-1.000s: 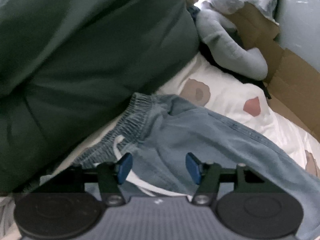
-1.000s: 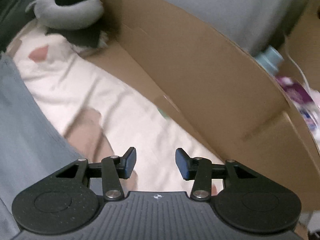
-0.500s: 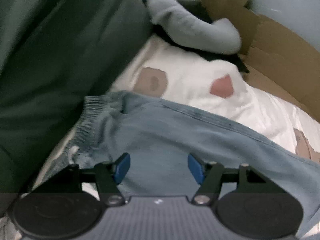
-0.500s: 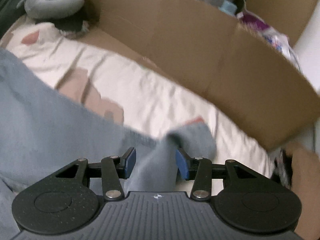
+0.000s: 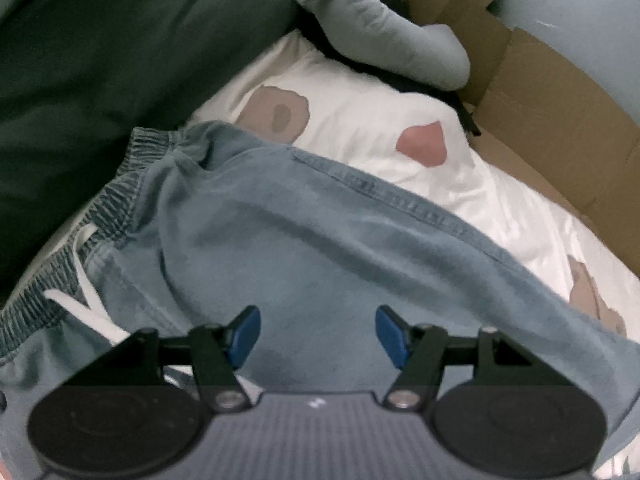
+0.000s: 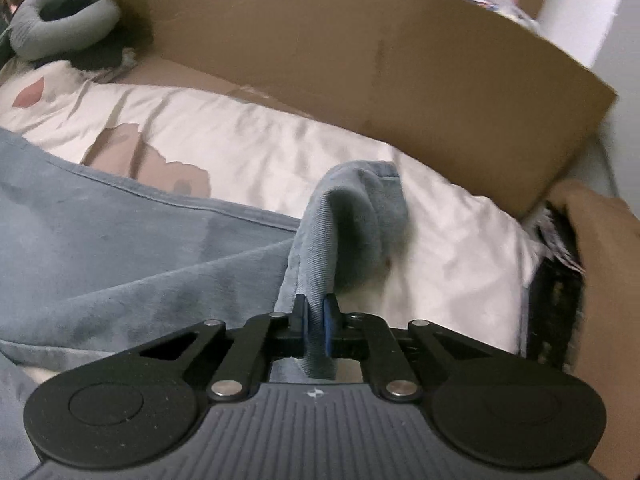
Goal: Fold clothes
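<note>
On the bed (image 6: 248, 136), right claw (image 6: 316, 326) pinches the blue pants (image 6: 132, 232) hem; left claw (image 5: 318, 334) spread above them.

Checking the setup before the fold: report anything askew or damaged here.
The cardboard beside the bedsheet has a torn, ragged top edge. The blue pants lie rumpled, their drawstring loose.

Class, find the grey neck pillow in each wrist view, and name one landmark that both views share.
Left wrist: grey neck pillow at top centre, above the white sheet.
Right wrist: grey neck pillow in the top left corner.
Shared landmark: the pink patch on the sheet.
</note>
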The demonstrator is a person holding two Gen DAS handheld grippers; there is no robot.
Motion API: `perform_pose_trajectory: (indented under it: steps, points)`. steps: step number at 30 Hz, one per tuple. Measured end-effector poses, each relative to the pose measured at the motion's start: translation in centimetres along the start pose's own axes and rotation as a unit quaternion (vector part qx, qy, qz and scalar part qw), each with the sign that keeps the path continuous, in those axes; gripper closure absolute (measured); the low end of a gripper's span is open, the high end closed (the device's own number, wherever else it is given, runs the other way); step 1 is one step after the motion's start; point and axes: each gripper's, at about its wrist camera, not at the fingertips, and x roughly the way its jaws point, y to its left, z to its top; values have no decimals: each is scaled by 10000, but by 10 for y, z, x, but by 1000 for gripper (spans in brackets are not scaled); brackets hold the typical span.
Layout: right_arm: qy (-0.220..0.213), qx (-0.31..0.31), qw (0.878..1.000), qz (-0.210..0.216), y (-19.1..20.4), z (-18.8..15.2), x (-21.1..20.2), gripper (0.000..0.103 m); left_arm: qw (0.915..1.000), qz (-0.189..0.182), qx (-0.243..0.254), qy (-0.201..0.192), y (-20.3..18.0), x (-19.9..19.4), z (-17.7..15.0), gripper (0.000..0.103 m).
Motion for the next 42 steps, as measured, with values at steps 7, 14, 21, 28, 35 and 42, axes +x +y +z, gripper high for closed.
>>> perform_pose_trajectory:
  steps: [7,14,21,28,35,42]
  points:
    - [208,432,9987,-177,-27,-20,-25,98,10000,-48,-25,9,1,0,-3,37]
    - [554,1384,9881,-373,-46,-61,-28,96,10000,12,-46,76,-3,5,0,37]
    - [369,1571,9847,-663,-57,-71,-36,96,9999,84,-39,79,-4,6,4,36]
    - [-242,1886,9814,-278,-59,-51,-40,64,10000,72,-23,64,-14,10,8,35]
    - [-85,1479,9889,-94,-33,-40,-16,60,9999,33,127,58,-22,14,7,32]
    - [448,1458,9874,-417,-47,-56,8,60,10000,-7,-49,-33,-19,20,19,32]
